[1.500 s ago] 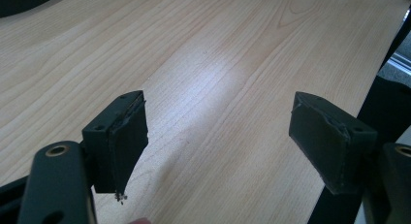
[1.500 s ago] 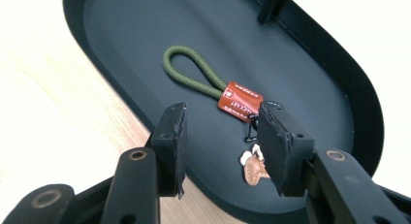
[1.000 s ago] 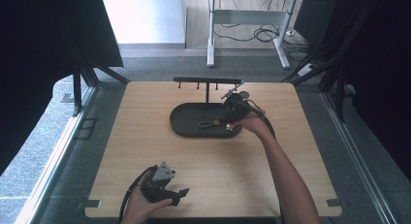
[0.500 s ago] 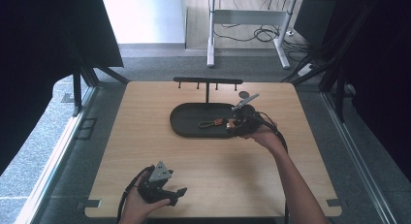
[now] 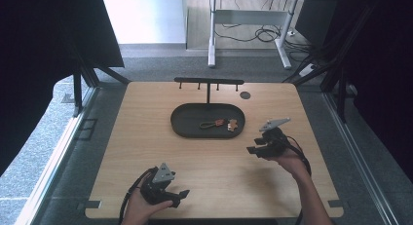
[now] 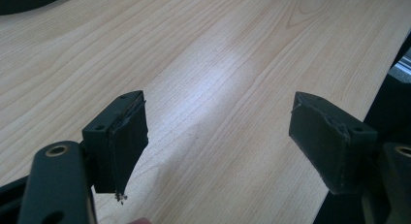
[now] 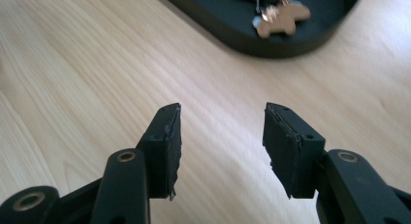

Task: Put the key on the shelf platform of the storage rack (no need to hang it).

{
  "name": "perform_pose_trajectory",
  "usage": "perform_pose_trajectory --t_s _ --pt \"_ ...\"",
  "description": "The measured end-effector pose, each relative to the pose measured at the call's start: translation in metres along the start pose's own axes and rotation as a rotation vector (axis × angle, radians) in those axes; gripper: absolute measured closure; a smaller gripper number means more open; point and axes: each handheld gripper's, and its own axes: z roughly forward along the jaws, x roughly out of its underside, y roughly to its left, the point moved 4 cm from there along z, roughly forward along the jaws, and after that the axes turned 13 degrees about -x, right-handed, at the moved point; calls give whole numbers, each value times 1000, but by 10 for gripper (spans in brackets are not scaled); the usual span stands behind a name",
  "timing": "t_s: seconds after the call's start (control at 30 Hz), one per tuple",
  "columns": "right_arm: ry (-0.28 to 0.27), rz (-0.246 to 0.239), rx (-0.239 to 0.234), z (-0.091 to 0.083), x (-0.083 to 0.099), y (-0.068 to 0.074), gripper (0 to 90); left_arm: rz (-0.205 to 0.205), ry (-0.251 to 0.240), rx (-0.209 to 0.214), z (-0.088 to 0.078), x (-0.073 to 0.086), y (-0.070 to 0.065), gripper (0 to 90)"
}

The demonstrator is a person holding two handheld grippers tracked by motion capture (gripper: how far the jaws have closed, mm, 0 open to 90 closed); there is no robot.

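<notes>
A black oval tray [image 5: 185,125] lies at the middle of the wooden table, and a keychain [image 5: 218,123] with a brown animal-shaped tag [image 7: 283,16] rests in it. My right gripper [image 5: 254,148] hovers over bare wood to the right of and nearer than the tray; its jaws have just been opening and stand apart with nothing between them. In its own view the right gripper [image 7: 222,144] faces the tray's rim [image 7: 252,40]. My left gripper [image 5: 181,193] sits near the table's front edge, open and empty. The left gripper [image 6: 218,139] has plain wood in front of it.
A black T-shaped rack [image 5: 208,82] with small hooks stands just behind the tray. A small dark disc [image 5: 245,95] lies on the table at the back right. The table's front edge [image 5: 209,217] runs close beside the left hand.
My right gripper has pulled back from over the tray toward the near right, leaving the keychain in the tray, and its jaws are wider apart. The left gripper has not moved.
</notes>
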Motion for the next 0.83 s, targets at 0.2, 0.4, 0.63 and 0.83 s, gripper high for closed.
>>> perform_pose_trajectory --t_s 0.2,0.4,0.63,0.83 --pt "-32 27 12 -9 38 1 487 -1 5 -1 1 0 -1 223" --pt "-30 46 7 -10 64 0 476 0 23 3 4 2 -1 225" --pt "-70 44 41 -17 69 -5 469 -1 24 7 5 0 -4 225" --pt "-112 33 53 -20 66 -5 425 -14 16 12 4 -2 -2 224"
